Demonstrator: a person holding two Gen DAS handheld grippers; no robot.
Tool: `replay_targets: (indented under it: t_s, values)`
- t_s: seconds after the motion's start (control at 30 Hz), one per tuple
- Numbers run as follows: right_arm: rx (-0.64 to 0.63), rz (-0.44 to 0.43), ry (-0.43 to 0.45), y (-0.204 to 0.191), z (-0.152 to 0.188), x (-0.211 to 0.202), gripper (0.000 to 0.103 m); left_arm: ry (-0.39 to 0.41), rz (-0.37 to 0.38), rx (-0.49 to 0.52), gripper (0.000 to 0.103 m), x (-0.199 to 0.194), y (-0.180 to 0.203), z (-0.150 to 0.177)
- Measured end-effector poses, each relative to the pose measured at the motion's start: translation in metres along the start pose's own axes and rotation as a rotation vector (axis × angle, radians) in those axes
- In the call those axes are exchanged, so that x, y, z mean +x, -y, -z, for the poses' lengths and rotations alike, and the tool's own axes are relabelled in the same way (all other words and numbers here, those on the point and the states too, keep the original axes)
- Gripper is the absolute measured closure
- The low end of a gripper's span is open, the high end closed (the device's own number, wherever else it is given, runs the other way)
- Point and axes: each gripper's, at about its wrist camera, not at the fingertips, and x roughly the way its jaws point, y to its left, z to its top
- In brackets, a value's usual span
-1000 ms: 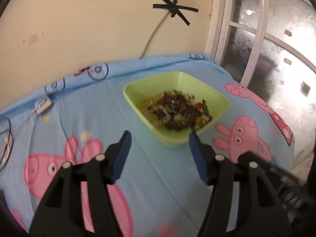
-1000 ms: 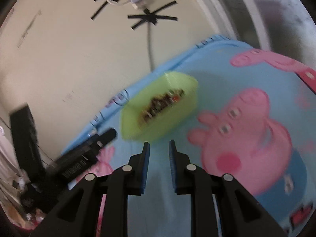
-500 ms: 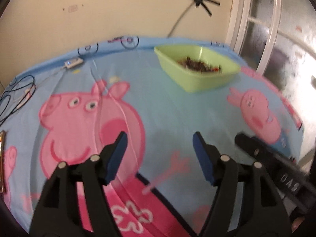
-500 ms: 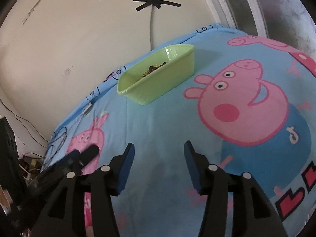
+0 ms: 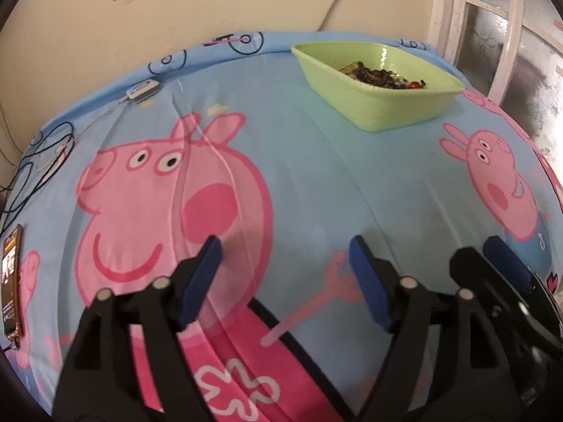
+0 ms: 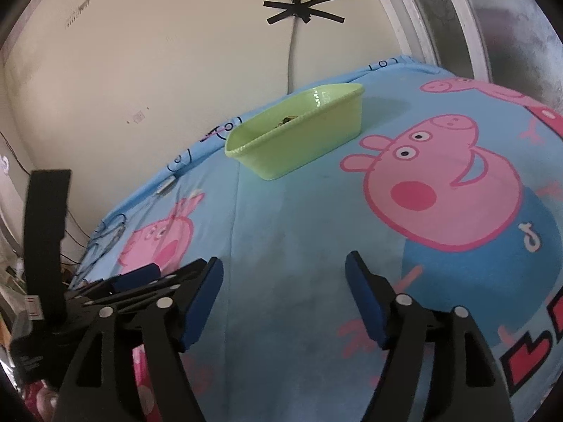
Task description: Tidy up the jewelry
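A light green plastic bin stands on the blue cartoon-pig sheet at the far side, and it also shows in the right wrist view. Dark mixed jewelry lies in a heap inside it; only a sliver of the jewelry shows over the rim in the right wrist view. My left gripper is open and empty, low over the sheet, well short of the bin. My right gripper is open and empty, beside the left one; it shows at the left wrist view's right edge.
A phone lies at the sheet's left edge. A small white device and black cables lie at the far left. A wall is behind the bin and a window frame is to the right.
Both grippers have pulled back from the bin toward the near side of the sheet. The right gripper's jaws went from nearly closed to wide open. The left stayed open.
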Motion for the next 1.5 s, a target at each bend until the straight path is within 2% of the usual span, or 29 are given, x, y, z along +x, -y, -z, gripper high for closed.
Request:
replay_targets:
  t_s: [0.17, 0.3, 0.47, 0.57, 0.9, 0.97, 1.03, 1.17, 1.33, 1.4, 1.5]
  values:
    - [0.031, -0.059, 0.005, 0.006, -0.001, -0.001, 0.045, -0.010, -0.010, -0.003, 0.023, 0.002, 0.001, 0.000]
    - [0.037, -0.073, 0.017, 0.008, -0.001, -0.003, 0.045, -0.035, 0.020, -0.032, 0.015, 0.006, -0.006, -0.001]
    - [0.036, -0.076, 0.020, 0.009, -0.001, -0.004, 0.045, -0.038, 0.019, -0.033, 0.014, 0.007, -0.005, -0.001]
    - [0.035, -0.071, 0.018, 0.009, -0.001, -0.004, 0.045, -0.058, 0.004, -0.062, 0.006, 0.009, -0.010, -0.002]
    - [0.034, -0.076, 0.017, 0.009, -0.001, -0.006, 0.045, -0.053, 0.006, -0.058, 0.006, 0.007, -0.011, -0.001]
    - [0.050, -0.059, 0.024, 0.009, 0.001, -0.009, 0.044, -0.050, 0.005, -0.060, 0.006, 0.007, -0.011, -0.001]
    - [0.069, -0.015, 0.033, 0.008, 0.000, -0.013, 0.039, -0.049, 0.003, -0.064, 0.006, 0.006, -0.012, -0.001]
    - [0.041, 0.116, 0.072, 0.002, -0.012, -0.015, 0.035, -0.048, -0.037, -0.087, 0.006, 0.005, -0.016, -0.001]
    - [0.025, 0.174, 0.038, 0.003, -0.029, 0.001, 0.033, -0.054, -0.056, -0.125, 0.006, 0.006, -0.025, -0.002]
    - [0.039, 0.154, -0.041, 0.007, -0.032, 0.017, 0.032, -0.046, -0.080, -0.126, 0.006, 0.005, -0.025, -0.002]
    - [0.045, 0.137, -0.046, 0.009, -0.030, 0.017, 0.031, -0.036, -0.101, -0.120, 0.006, 0.004, -0.024, -0.002]
